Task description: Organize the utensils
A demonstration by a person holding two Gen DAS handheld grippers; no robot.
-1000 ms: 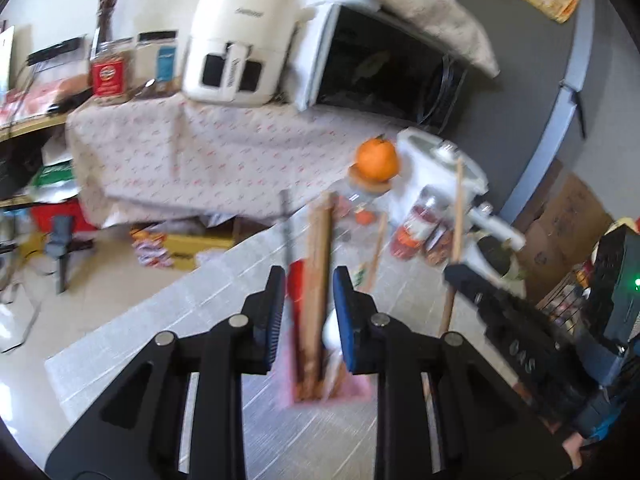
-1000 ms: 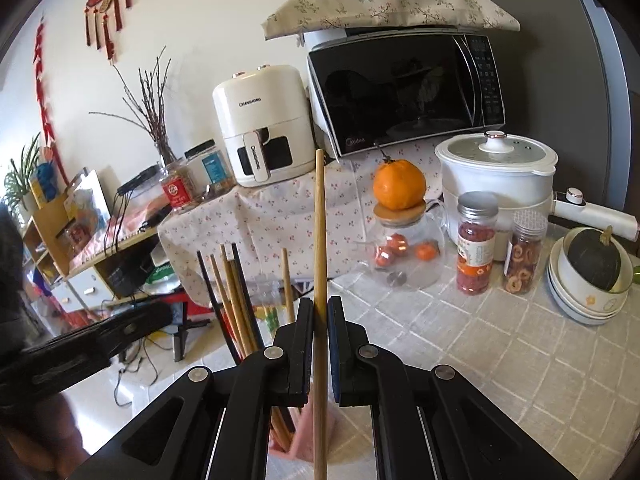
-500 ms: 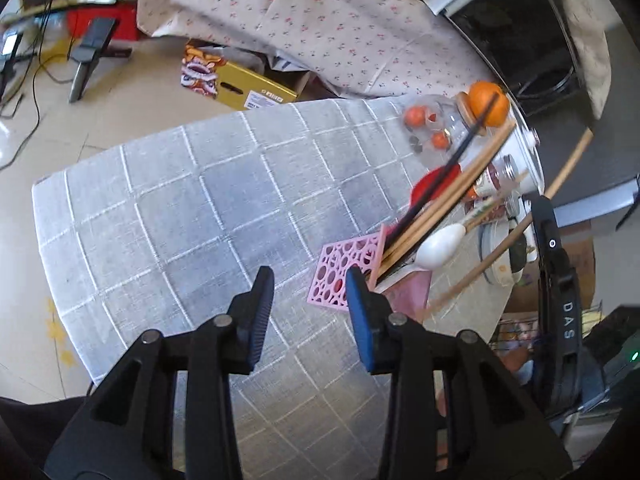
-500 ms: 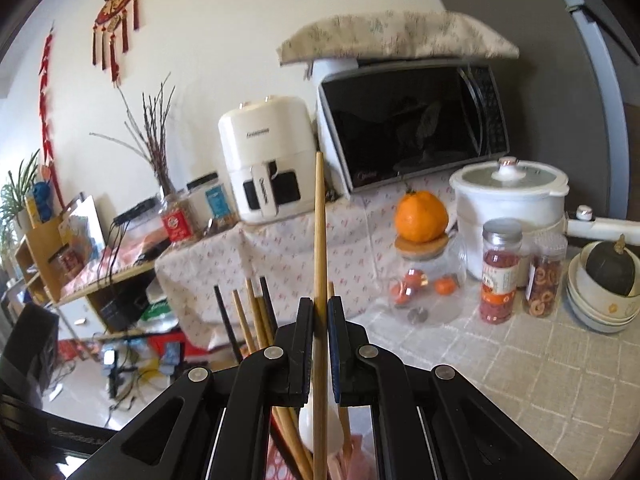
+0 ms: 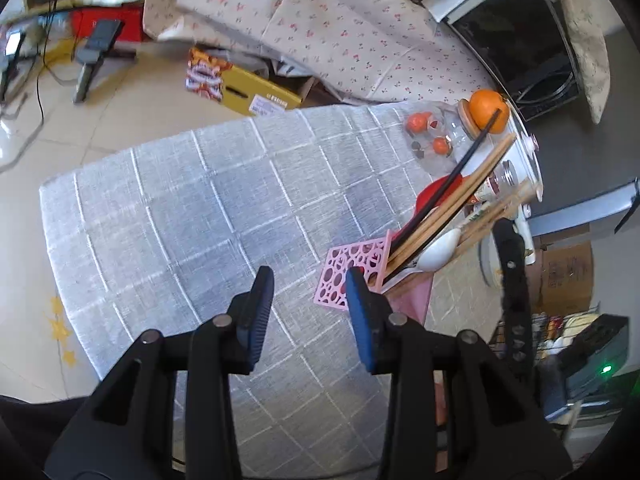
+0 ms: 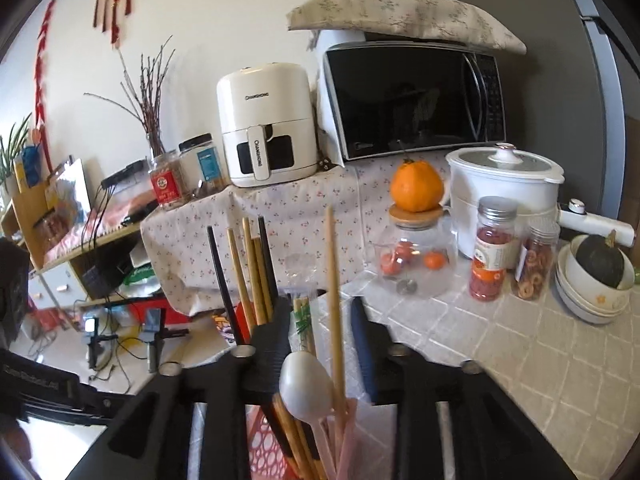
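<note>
The left gripper [image 5: 308, 300] is seen parted, with nothing between its fingers; only the grey checked tablecloth [image 5: 180, 216] lies beneath the gap. Its right finger stands just beside the pink perforated utensil holder [image 5: 348, 272], though contact cannot be confirmed.

The right gripper [image 6: 324, 320] is positioned directly over the same holder [image 6: 268, 452]. Its jaws have just been opening, and a wooden chopstick [image 6: 334, 300] stands between them, clear of both pads and resting with its lower end in the holder. A white spoon [image 6: 306, 384] is lodged in the holder alongside, together with further wooden chopsticks [image 6: 248, 276] and a black chopstick [image 6: 222, 280].

Beyond the holder, a glass jar [image 6: 416, 264] with a wooden lid is set on the tablecloth, with an orange [image 6: 416, 188] on top. Farther back, a white cooker [image 6: 504, 196], an air fryer [image 6: 264, 124] and a microwave [image 6: 412, 100] are located.
</note>
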